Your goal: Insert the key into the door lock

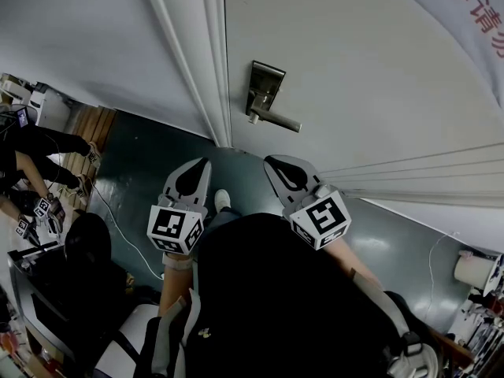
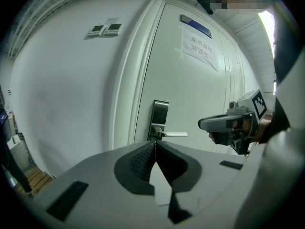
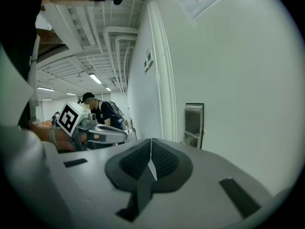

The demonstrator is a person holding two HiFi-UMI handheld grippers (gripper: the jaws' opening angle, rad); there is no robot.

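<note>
A white door carries a metal lock plate [image 1: 264,87] with a lever handle [image 1: 277,120] that points right. The left gripper view has the same lock plate [image 2: 160,114] and lever [image 2: 174,134] straight ahead of the jaws. In the right gripper view the plate [image 3: 194,122] stands to the right of the jaws. My left gripper [image 1: 205,163] and right gripper [image 1: 270,162] hang side by side below the lock, apart from the door. Both sets of jaws are closed pad to pad, with nothing between them. No key shows in any view.
The white door frame [image 1: 213,69] runs left of the lock. A paper sign [image 2: 199,46] is stuck high on the door, and wall switches [image 2: 106,30] sit to its left. People sit at the far left [image 1: 31,172]. A person with a backpack [image 3: 101,110] stands down the corridor.
</note>
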